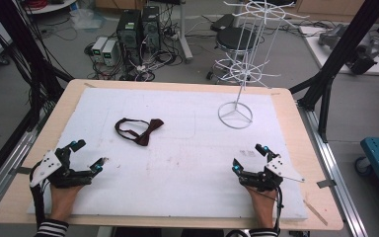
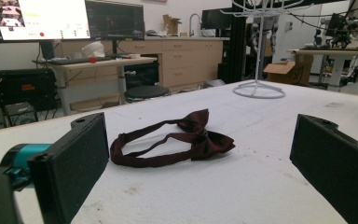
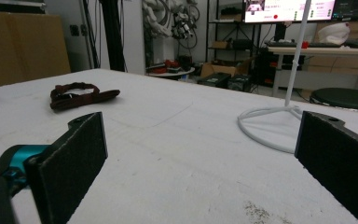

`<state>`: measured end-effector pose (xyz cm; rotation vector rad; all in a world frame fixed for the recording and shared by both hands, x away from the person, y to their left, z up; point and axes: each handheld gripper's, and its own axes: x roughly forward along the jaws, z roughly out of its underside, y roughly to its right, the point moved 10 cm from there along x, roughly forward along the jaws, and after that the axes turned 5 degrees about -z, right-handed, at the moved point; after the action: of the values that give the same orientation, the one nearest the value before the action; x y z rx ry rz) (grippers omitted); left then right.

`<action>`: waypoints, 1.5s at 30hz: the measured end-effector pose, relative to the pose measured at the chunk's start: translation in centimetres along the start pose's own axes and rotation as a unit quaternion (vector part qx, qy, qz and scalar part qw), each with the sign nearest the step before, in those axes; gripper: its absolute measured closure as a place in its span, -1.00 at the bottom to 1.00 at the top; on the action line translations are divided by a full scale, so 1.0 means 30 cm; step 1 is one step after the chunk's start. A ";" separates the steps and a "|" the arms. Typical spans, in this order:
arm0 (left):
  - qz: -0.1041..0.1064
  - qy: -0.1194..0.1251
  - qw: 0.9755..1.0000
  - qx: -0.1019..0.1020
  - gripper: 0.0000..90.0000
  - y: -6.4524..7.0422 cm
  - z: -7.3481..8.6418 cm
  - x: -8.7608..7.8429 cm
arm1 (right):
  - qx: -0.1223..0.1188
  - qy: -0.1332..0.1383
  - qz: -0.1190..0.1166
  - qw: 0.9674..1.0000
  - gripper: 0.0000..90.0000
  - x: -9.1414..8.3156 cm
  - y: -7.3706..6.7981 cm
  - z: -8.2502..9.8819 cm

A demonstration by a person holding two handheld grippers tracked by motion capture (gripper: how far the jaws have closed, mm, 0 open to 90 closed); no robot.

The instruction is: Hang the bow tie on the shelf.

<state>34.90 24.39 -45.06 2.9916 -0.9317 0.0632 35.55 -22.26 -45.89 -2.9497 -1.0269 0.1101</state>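
A dark maroon bow tie (image 1: 139, 130) with its strap looped lies flat on the white mat (image 1: 187, 163), left of centre. In the left gripper view the bow tie (image 2: 182, 140) sits a short way ahead, between the two black jaws. My left gripper (image 1: 88, 157) rests open near the mat's front left, apart from the tie. My right gripper (image 1: 249, 158) rests open at the front right with nothing between its jaws. A white wire display stand (image 1: 242, 59) rises from its ring base (image 1: 235, 115) at the back right. The right gripper view shows the bow tie (image 3: 81, 96) far off and the ring base (image 3: 272, 126).
The mat covers a wooden table (image 1: 296, 148) whose edges show all round. Black frame posts (image 1: 325, 94) stand beside the table's right side. Computers and cables (image 1: 138, 34) sit on the floor beyond the far edge. A stool (image 1: 237, 37) stands behind the stand.
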 end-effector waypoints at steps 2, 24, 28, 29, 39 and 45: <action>0.000 0.000 1.000 -0.001 -0.89 -0.002 0.000 0.000 | -0.002 0.009 0.000 1.000 -0.96 -0.005 0.001 -0.004; -0.007 -0.007 1.000 -0.014 -0.89 -0.015 0.000 -0.001 | -0.003 0.008 0.000 1.000 -0.96 -0.004 0.001 -0.004; -0.006 -0.018 1.000 -0.020 -0.89 -0.021 -0.008 0.002 | -0.004 0.009 0.000 1.000 -0.96 -0.004 0.001 -0.005; -0.003 -0.026 1.000 -0.015 -0.89 -0.022 -0.019 0.009 | -0.004 0.009 0.000 1.000 -0.96 -0.003 0.001 -0.005; 0.008 -0.068 0.998 0.001 -0.89 -0.023 -0.078 0.061 | -0.003 0.009 0.001 1.000 -0.96 -0.004 0.001 -0.005; 0.022 -0.105 0.994 0.020 -0.89 -0.010 -0.113 0.110 | -0.003 0.009 0.001 1.000 -0.96 -0.004 0.001 -0.005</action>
<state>37.65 22.82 -41.55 3.0587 -1.0261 -0.2397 35.50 -22.36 -45.74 -2.9510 -1.0245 0.0805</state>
